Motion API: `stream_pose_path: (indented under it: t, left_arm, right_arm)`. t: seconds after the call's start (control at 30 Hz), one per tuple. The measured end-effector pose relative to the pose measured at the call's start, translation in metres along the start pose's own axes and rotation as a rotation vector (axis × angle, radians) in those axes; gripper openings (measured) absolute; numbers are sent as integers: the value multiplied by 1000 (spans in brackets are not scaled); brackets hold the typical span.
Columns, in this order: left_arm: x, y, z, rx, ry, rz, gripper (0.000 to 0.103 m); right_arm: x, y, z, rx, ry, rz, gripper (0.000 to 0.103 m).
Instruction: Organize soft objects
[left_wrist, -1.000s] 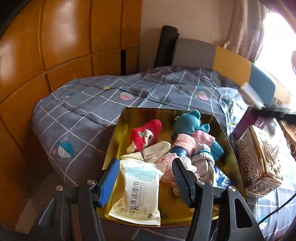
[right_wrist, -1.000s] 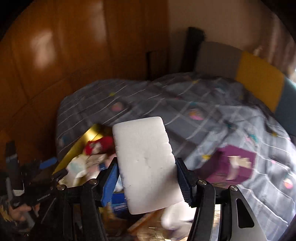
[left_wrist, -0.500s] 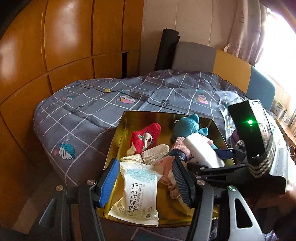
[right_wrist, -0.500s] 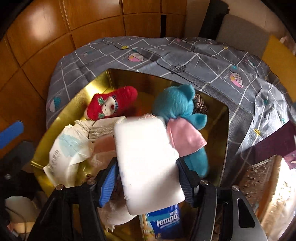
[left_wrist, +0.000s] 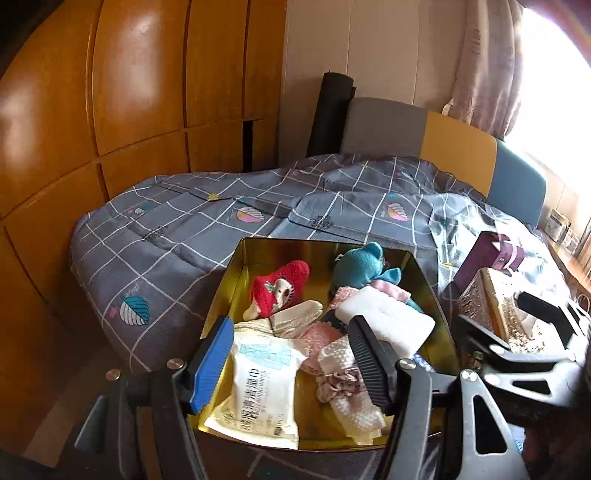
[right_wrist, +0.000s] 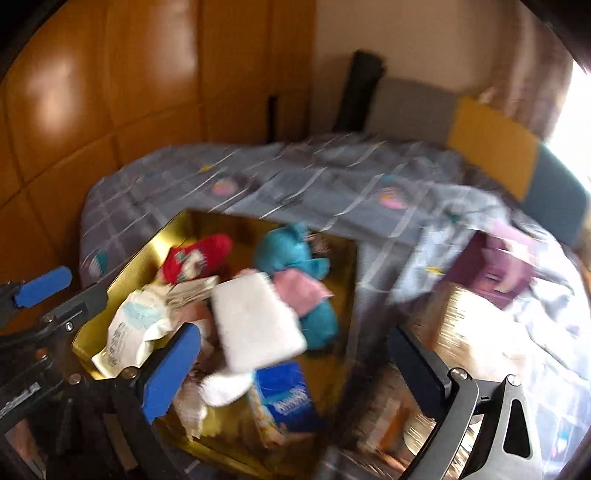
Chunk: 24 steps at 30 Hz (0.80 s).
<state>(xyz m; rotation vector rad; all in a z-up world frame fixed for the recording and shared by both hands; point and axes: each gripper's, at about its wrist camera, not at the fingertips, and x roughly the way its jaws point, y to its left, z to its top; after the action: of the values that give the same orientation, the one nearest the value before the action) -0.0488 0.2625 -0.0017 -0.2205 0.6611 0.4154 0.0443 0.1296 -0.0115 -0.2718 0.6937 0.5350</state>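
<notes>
A gold tin box (left_wrist: 258, 251) (right_wrist: 133, 266) sits on the bed, full of soft things: a red sock (left_wrist: 280, 284), a teal plush (left_wrist: 360, 266), a wipes pack (left_wrist: 262, 384) and a tissue pack (right_wrist: 288, 398). A white sponge (left_wrist: 384, 317) (right_wrist: 255, 325) lies on top of the pile. My left gripper (left_wrist: 291, 365) is open and empty above the box's near edge. My right gripper (right_wrist: 295, 369) is open and empty, pulled back to the right of the sponge; it also shows in the left wrist view (left_wrist: 517, 354).
A grey checked quilt (left_wrist: 184, 236) covers the bed. An ornate gold box (left_wrist: 491, 306) and a purple box (left_wrist: 487, 254) stand to the right of the tin. A wooden wardrobe (left_wrist: 110, 92) rises on the left, a headboard (left_wrist: 458, 144) behind.
My right gripper carried the white sponge over the tin, opened and let it go onto the pile, then drew back to the right. The left gripper barely moved.
</notes>
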Motion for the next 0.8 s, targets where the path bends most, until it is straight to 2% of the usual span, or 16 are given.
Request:
stream_pose_path:
  t: [0.17,0.27,0.5,0.8]
  left_arm:
    - [-7,-17,-3,17,-22,6,67]
    - [-10,-27,-5,31,-28,22,67]
    - [-15,-48,-14,86,-38,40,67]
    - [-19,-59,-16,109,-50,47,67]
  right_arm:
    - [-30,-20,-21,97,-46,-107,103]
    - [-37,-30,-31,143,-51,-136,103]
    - [-53,-48,-44,196,-87,-172,103]
    - [-56,-58,-50,227,-84,-168,103]
